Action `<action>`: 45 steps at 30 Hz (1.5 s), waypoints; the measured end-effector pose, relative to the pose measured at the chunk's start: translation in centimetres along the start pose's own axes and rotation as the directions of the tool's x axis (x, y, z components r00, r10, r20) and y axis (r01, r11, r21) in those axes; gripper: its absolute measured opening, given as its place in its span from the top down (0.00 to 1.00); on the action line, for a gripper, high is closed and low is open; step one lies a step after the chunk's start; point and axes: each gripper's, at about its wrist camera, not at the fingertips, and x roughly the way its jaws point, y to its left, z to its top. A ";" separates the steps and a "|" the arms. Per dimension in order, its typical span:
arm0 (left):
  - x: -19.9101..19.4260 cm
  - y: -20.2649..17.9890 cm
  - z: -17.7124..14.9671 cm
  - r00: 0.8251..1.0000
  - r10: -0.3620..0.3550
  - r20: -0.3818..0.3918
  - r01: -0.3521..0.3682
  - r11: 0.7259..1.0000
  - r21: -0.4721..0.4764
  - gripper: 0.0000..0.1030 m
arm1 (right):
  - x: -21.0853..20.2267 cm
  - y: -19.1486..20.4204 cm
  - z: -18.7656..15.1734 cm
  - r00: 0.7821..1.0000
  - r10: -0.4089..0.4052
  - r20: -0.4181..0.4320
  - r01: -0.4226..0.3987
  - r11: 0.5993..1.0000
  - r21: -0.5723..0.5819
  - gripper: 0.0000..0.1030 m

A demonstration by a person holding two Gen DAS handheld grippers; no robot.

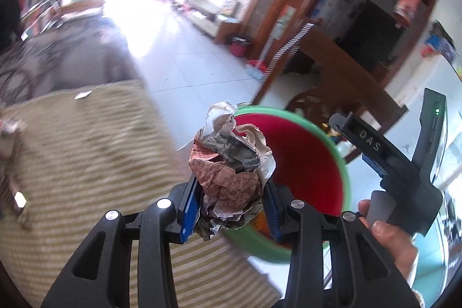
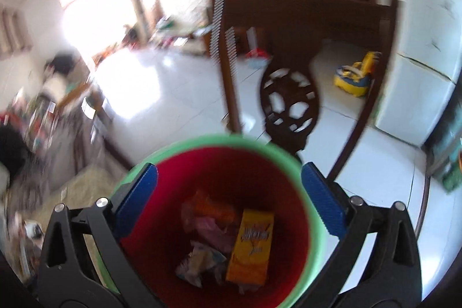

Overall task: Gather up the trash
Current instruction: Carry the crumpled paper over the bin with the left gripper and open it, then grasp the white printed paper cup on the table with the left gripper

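Observation:
My left gripper (image 1: 232, 204) is shut on a crumpled ball of printed paper (image 1: 231, 163) and holds it above the near rim of a red bin with a green rim (image 1: 343, 169). In the right wrist view my right gripper (image 2: 229, 192) is open and its blue pads straddle the bin's rim (image 2: 225, 139) from outside. Inside the bin lie an orange box (image 2: 251, 244) and several crumpled wrappers (image 2: 202, 259). The right gripper's body and the hand holding it also show in the left wrist view (image 1: 404, 184).
A striped beige cloth (image 1: 86, 163) covers the table under my left gripper, with a small white scrap (image 1: 83, 95) on it. A dark wooden chair (image 2: 288, 106) stands just behind the bin. A white fridge (image 2: 418, 62) and a yellow toy (image 2: 355, 77) are at the right.

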 end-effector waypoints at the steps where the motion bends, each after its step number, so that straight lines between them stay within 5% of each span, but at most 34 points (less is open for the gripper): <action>1: 0.6 -0.9 0.3 1.000 -0.019 -0.007 0.019 1.000 0.022 0.64 | -0.5 -0.8 0.2 0.999 -0.028 0.042 0.027 0.999 0.043 0.05; 7: 4.0 -3.3 1.0 0.993 -0.085 -0.082 0.089 0.995 0.046 0.62 | -3.2 -3.6 0.5 0.970 -0.141 0.196 0.098 0.972 0.213 0.05; 17: 2.9 -3.8 1.0 0.998 -0.047 -0.036 0.050 0.995 0.086 0.41 | -3.0 -1.7 0.3 0.973 -0.131 0.192 0.097 0.979 0.177 0.05; 21: 1.4 -2.2 1.1 0.999 -0.032 -0.008 0.032 0.998 0.055 0.29 | -3.4 0.0 0.1 0.974 -0.113 0.196 0.088 0.987 0.134 0.05; 29: -2.4 2.0 0.1 1.000 0.004 0.030 -0.004 1.000 0.005 0.28 | -3.8 4.0 -0.7 0.979 -0.075 0.191 0.066 0.996 0.056 0.05; 34: -7.1 8.2 -1.1 0.990 0.117 0.075 -0.114 0.993 -0.038 0.28 | -4.4 7.7 -1.7 0.980 -0.033 0.198 0.041 0.998 -0.038 0.05; 39: -12.8 17.3 -2.8 0.946 0.308 0.096 -0.293 0.945 -0.147 0.28 | -4.7 12.1 -3.3 0.988 0.048 0.149 -0.020 0.983 -0.180 0.05; 42: -16.3 24.0 -3.7 0.880 0.468 0.076 -0.440 0.867 -0.235 0.28 | -5.0 14.3 -4.3 0.989 0.092 0.120 -0.061 0.970 -0.234 0.05; 45: -19.8 31.1 -4.4 0.799 0.601 0.021 -0.559 0.756 -0.342 0.28 | -5.5 16.6 -5.5 0.986 0.133 0.098 -0.099 0.951 -0.293 0.05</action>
